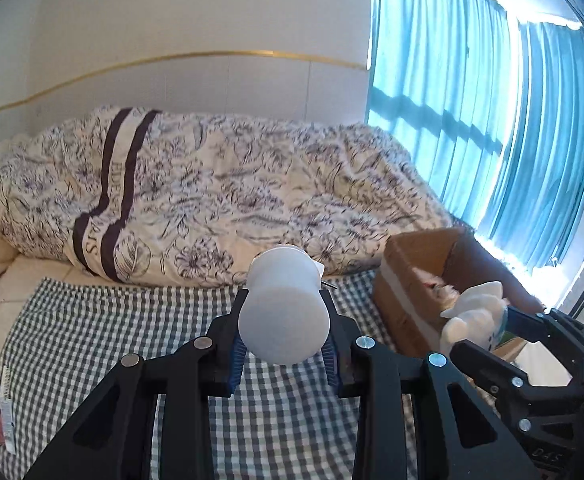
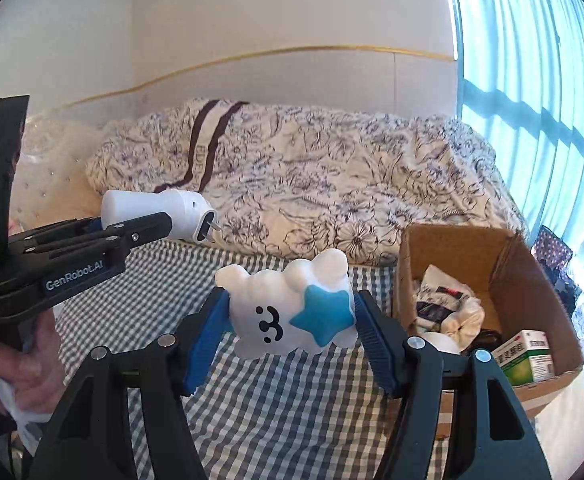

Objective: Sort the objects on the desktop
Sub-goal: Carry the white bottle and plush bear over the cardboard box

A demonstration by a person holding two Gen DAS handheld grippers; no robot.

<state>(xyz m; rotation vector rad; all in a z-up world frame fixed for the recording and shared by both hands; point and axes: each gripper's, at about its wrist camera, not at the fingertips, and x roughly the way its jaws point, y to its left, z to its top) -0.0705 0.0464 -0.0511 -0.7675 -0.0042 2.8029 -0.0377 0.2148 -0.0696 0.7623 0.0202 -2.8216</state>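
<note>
Both claws loaded, held up over the checked cloth [image 2: 292, 420] on the bed. Left claw [image 1: 284, 340] is clamped on the white plug-in device [image 1: 284, 304], pads across its round smooth body w/ prongs pointing away; prob light, hard, a bit slippery, so grip mid-body. Right claw [image 2: 292, 332] pinches the cloud toy [image 2: 292, 312] by its sides; looks soft, squashy, light. Cardboard box [image 2: 471, 248] sits at the cloth's right edge, already part full

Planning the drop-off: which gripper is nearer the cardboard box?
Right. The right gripper, holding the cloud toy, is beside the cardboard box; the left gripper, holding the white plug, is farther away.
</note>
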